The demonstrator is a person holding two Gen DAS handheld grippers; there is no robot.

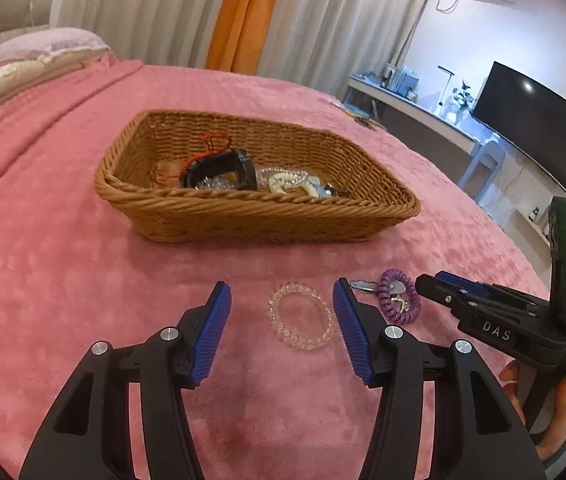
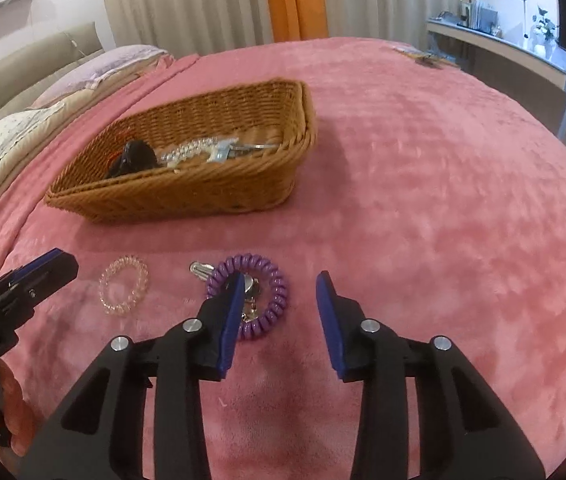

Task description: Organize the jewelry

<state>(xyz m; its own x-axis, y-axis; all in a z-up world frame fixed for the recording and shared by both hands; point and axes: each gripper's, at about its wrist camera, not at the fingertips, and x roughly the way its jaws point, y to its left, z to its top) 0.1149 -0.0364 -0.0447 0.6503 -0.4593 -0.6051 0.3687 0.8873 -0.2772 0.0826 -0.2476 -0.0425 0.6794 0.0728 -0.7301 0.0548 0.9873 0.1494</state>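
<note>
A clear spiral hair tie (image 1: 300, 316) lies on the pink bedspread between the open fingers of my left gripper (image 1: 281, 300); it also shows in the right wrist view (image 2: 123, 290). A purple spiral coil (image 2: 261, 302) with a silver clip (image 2: 200, 269) and a small charm lies to its right. My right gripper (image 2: 279, 286) is open, its left finger over the purple coil. The wicker basket (image 1: 251, 204) beyond holds a black clip (image 1: 223, 170), a red cord, clear and white coil ties.
The basket also shows in the right wrist view (image 2: 187, 184). Pillows (image 2: 11, 140) lie at the bed's left. A desk (image 1: 411, 104) and a TV (image 1: 535, 124) stand beyond the bed's right edge. Small items (image 2: 423, 58) lie at the far corner.
</note>
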